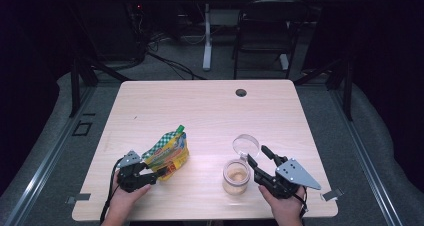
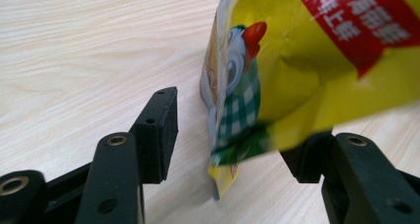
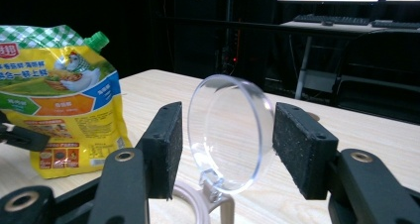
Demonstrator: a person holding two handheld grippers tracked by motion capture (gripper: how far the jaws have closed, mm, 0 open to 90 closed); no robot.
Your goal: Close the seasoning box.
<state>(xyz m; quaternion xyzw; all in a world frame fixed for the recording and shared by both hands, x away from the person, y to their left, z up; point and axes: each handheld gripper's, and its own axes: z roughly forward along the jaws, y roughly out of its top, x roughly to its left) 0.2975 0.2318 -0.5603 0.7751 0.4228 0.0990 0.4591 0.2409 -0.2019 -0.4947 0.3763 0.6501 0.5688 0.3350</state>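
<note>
The soft yellow foil spout pouch with green cap (image 1: 167,153), standing left of the clear hinged-lid glass jar (image 1: 236,176) on the wooden tabletop (image 1: 200,111), looked light, slippery, best pinched at its stiff seam; my left gripper (image 1: 150,175) and right gripper (image 1: 260,157) gaped wide, holding nothing.

Your left claw (image 1: 156,174) is matte black with a small grey plate on top and a black cable off the back. Your right claw (image 1: 258,157) carries a larger grey three-cornered plate with screw holes. Both have brass-ringed pivot screws, foam-faced pads (image 3: 167,145). No sleeves.
</note>
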